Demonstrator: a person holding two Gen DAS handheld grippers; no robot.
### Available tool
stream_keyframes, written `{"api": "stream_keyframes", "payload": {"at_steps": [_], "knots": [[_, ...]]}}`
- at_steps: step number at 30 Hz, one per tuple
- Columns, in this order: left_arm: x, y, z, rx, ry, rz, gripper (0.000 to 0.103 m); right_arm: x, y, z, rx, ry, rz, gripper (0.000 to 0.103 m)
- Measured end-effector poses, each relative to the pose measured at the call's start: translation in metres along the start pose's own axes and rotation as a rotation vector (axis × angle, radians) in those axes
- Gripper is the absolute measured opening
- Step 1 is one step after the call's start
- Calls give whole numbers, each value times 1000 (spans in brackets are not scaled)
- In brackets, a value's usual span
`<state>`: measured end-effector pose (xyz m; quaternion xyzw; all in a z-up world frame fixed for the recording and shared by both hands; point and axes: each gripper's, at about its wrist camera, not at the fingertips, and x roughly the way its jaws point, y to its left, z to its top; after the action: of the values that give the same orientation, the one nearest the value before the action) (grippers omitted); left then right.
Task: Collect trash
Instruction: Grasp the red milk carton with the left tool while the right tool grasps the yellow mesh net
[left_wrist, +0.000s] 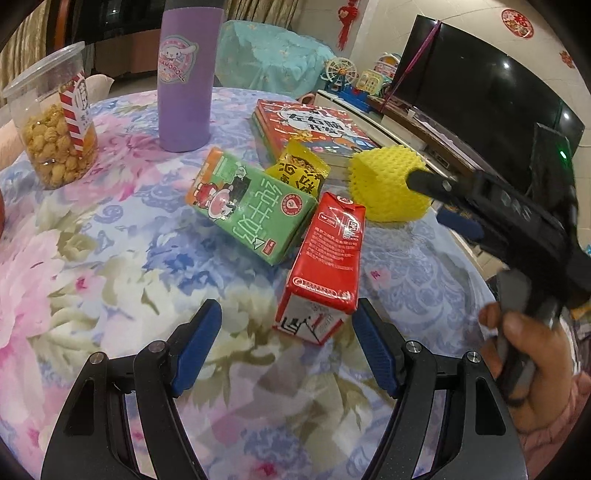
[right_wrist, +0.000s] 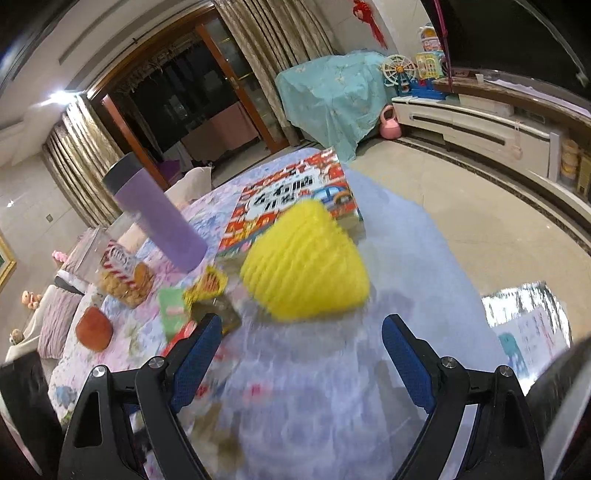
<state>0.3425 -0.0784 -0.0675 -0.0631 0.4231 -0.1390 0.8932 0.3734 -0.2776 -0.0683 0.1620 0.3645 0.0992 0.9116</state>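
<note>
A red drink carton lies on the floral tablecloth. Its near end sits between the tips of my left gripper, which is open; the right pad is close to it and the left pad is well apart. Beyond it lie a green carton, a yellow snack wrapper and a yellow foam net. My right gripper, held by a hand, reaches that net from the right. In the blurred right wrist view the right gripper is open, with the foam net just ahead of its fingers.
A purple bottle and a clear cup of popcorn stand at the back left. A stack of books lies behind the trash. A reddish round thing sits at the left. The table edge drops to the floor on the right.
</note>
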Motion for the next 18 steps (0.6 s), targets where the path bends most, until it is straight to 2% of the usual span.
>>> {"api": "stream_keyframes", "payload": {"at_steps": [1, 3, 4, 5, 6, 7, 10, 13, 18], "knots": [[2, 0, -1, 6, -2, 0, 74, 4, 0, 4, -6, -7, -3, 90], [3, -1, -1, 14, -3, -8, 61, 12, -1, 11, -16, -17, -6, 89], [4, -2, -1, 16, 1, -13, 45, 15, -1, 13, -21, -20, -11, 88], [4, -2, -1, 17, 5, -16, 35, 19, -2, 14, -24, -22, -13, 84], [4, -2, -1, 18, 9, -17, 35, 22, -2, 15, -28, -23, -13, 69], [3, -2, -2, 20, 4, -15, 35, 24, 0, 15, -33, -19, -18, 48], [-5, -3, -5, 25, -12, -8, 34, 28, -1, 14, -35, 7, -17, 25], [-14, -4, -12, 19, -15, -16, 34, 18, -1, 5, -31, 8, 7, 18], [-29, -4, -31, 5, -5, -16, 34, -7, 6, -13, -35, 3, 41, 16]]}}
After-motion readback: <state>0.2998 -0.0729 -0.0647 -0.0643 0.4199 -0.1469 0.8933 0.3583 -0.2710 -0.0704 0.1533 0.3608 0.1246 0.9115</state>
